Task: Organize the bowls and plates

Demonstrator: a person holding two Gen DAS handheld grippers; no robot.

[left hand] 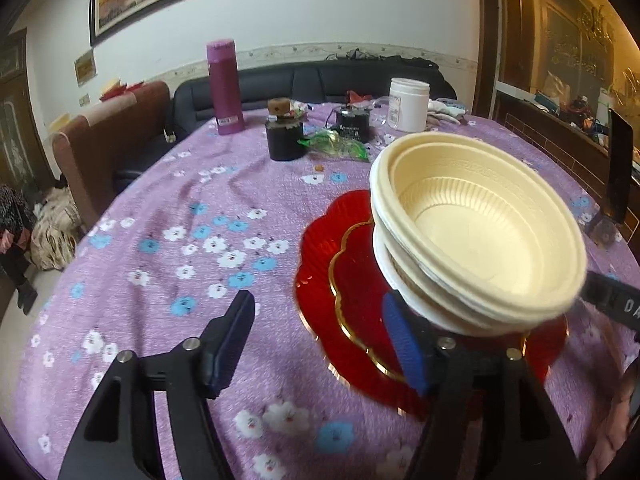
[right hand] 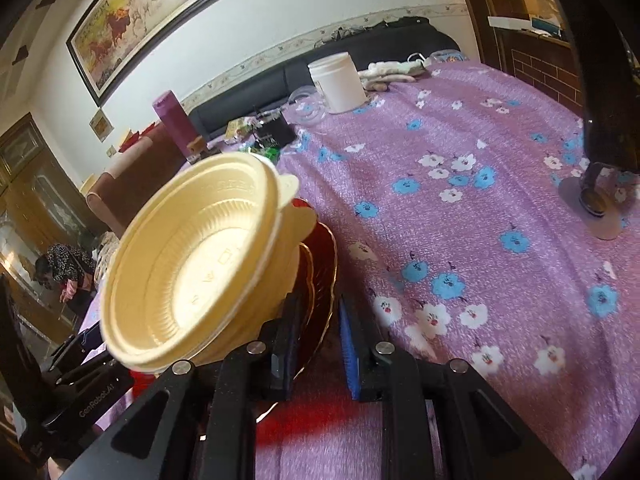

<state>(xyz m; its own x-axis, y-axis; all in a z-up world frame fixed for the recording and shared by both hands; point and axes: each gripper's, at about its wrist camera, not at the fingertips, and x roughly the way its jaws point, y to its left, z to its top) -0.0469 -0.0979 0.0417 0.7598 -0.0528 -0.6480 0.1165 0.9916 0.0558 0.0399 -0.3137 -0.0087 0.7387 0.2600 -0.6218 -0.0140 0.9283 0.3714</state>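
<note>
purple flask (left hand: 224,87), white jar (left hand: 408,105) behind stacked bowls (left hand: 480,232).

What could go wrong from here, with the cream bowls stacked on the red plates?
1. The stack of cream bowls leans on the red plates; with the left gripper open and clear of it, it could slide off.
2. The right gripper straddles the plates' rim, jaws narrowly apart; any nudge or lift could tip the bowls further.
3. The phone stand is close enough to be struck.
</note>
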